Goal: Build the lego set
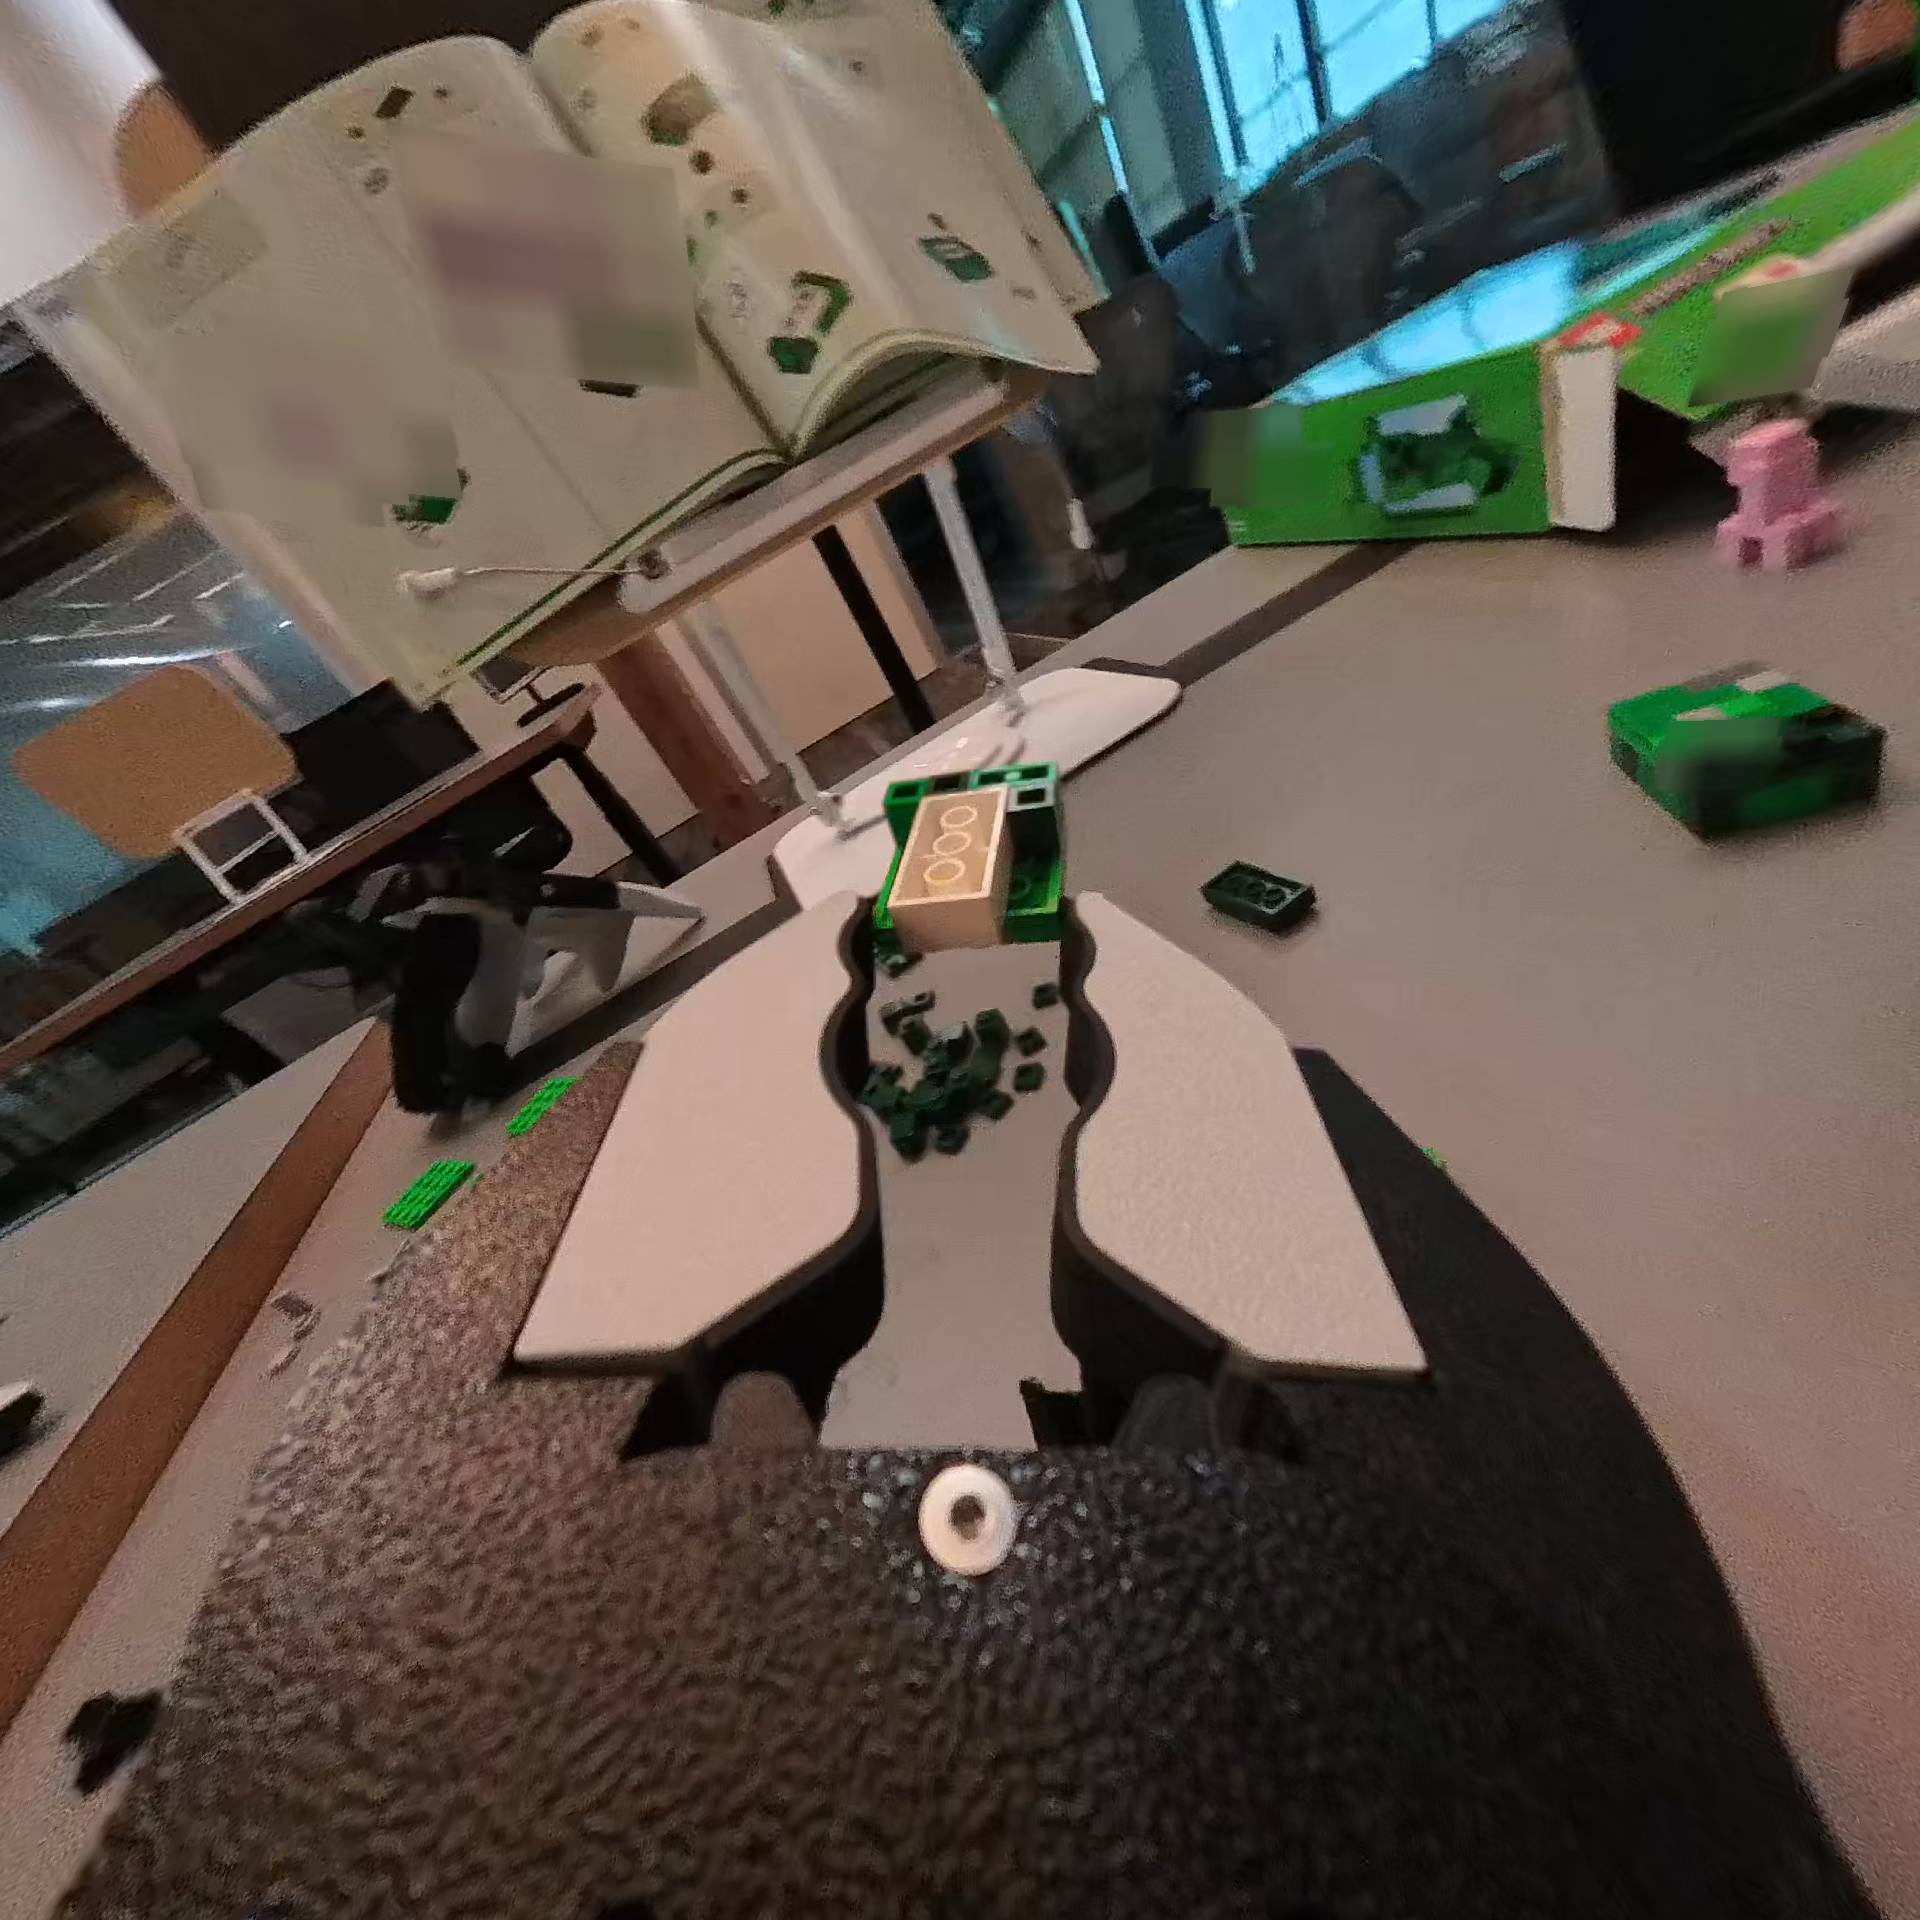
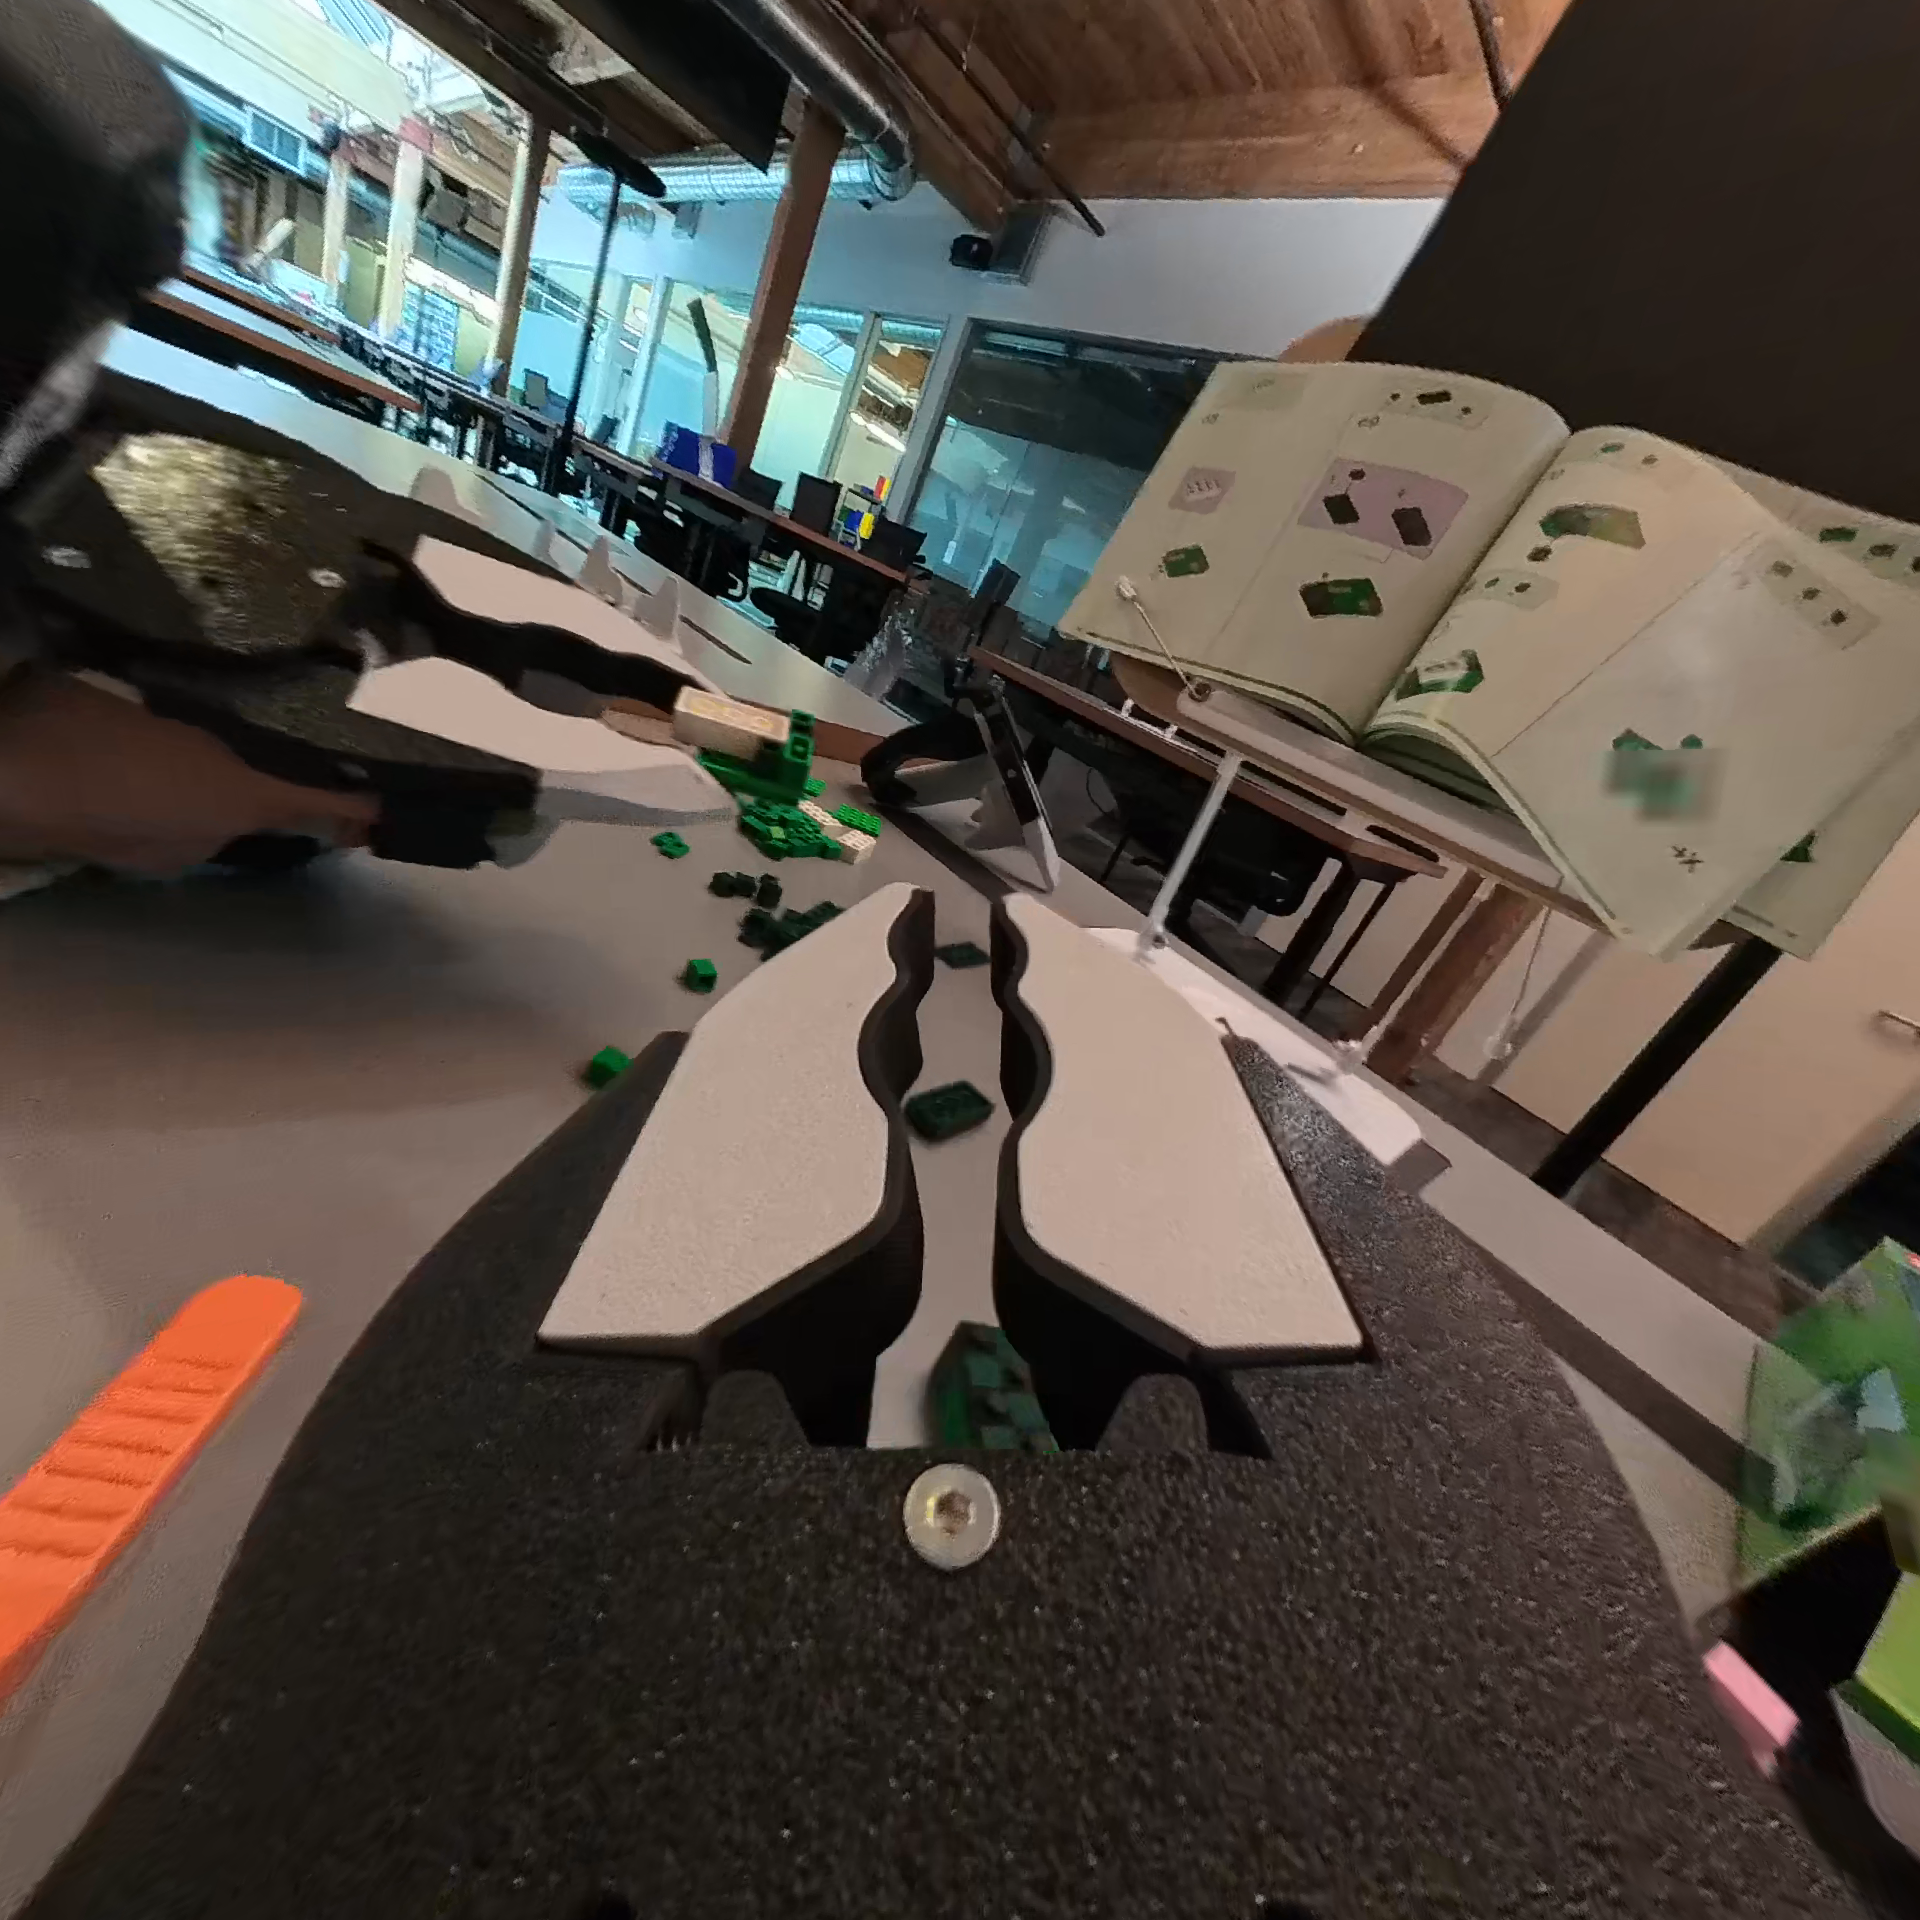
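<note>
My left gripper point(image 1: 971, 920) is shut on a small build point(image 1: 971, 868) of bright green bricks with a white brick on its face, held above the grey table point(image 1: 1455, 1039). A heap of small dark green pieces point(image 1: 945, 1091) lies below it. In the right wrist view the left gripper point(image 2: 707, 717) holds the same build point(image 2: 753, 732) at the far left. My right gripper point(image 2: 961, 899) is empty, its jaws a narrow gap apart, above a dark green plate point(image 2: 945, 1107) lying on the table.
An open instruction book point(image 1: 623, 312) stands on a stand at the table's edge. A green box point(image 1: 1455, 457), a pink figure point(image 1: 1777, 499), a green built block point(image 1: 1745, 758) and a dark green plate point(image 1: 1257, 894) lie farther off. An orange separator tool point(image 2: 135, 1423) is at left. Loose green and white bricks point(image 2: 800, 826) lie ahead. The gap from one gripper's tips to the other's is roughly 15 cm. About 12 cm separates my left fingertips from the dark green plate point(image 1: 1257, 894). The right camera catches it too, in the right wrist view point(image 2: 943, 1105).
</note>
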